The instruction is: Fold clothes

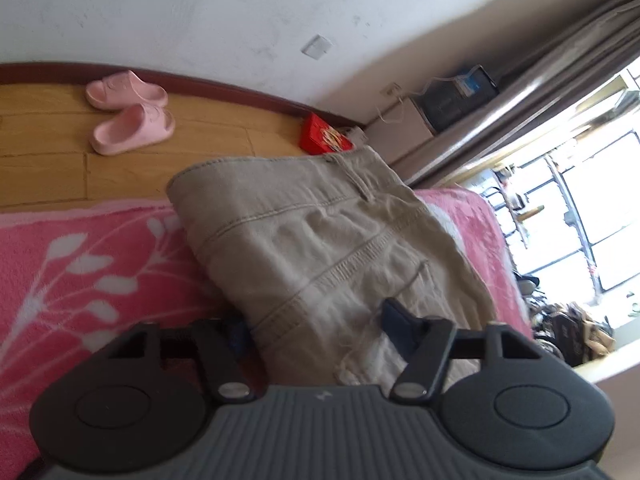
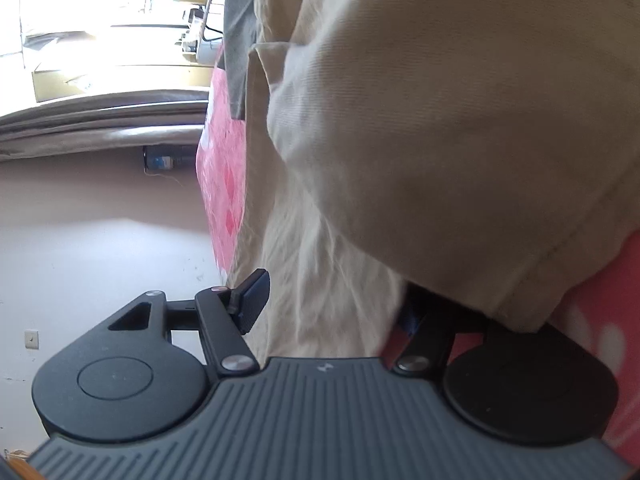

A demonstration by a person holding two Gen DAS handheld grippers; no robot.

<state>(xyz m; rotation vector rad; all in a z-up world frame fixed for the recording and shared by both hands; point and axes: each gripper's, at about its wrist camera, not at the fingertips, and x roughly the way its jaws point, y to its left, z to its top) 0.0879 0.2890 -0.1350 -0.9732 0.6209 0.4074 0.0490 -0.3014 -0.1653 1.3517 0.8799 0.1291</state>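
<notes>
Khaki twill trousers [image 1: 328,248] – folded, creased, on fleece blanket [image 1: 80,264].

a pair of pink slippers [image 1: 129,117] sat on the wooden floor [image 1: 48,168] near the dark red baseboard [image 1: 240,90]. a red box [image 1: 324,135] lay further along the floor by the wall. a white switch plate [image 1: 317,46] was fixed on the white wall [image 1: 160,12]. grey-brown curtains [image 1: 560,80] hung beside a bright window [image 1: 580,220]. a pink blanket [image 1: 80,264] with white leaf patterns covered the bed.
</notes>
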